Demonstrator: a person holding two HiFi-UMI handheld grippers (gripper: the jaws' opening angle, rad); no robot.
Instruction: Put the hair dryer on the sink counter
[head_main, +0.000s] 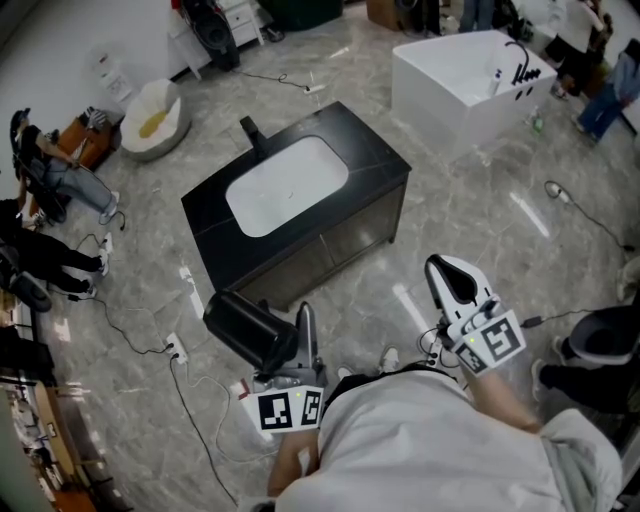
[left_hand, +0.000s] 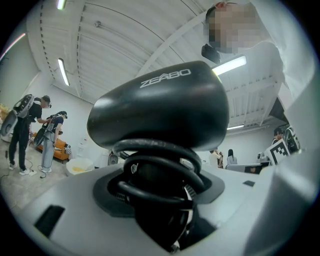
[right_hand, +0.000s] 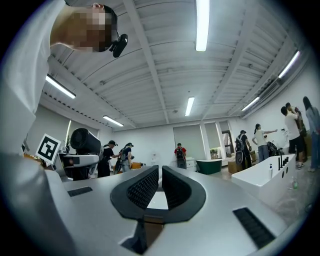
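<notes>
The hair dryer (head_main: 245, 325) hangs on the near side of the tabletop (head_main: 372, 158), well apart from it. The left tool (head_main: 288, 338) is clamped wide on its handle, which is wrapped in the cord (left_hand: 160, 172); the right tool (head_main: 455, 282) is empty, jaws almost together. The hair dryer is probably light, rigid, smooth and top-heavy, so the handle seems the safest hold, though the springy cord may shift.

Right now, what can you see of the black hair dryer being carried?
The hair dryer is smooth black plastic with a stubby barrel bearing pale ZEABO lettering. Its black cord is wound in loops round the handle, which the left tongs clamp. It is held in the air above the floor, short of the sink counter.
</notes>
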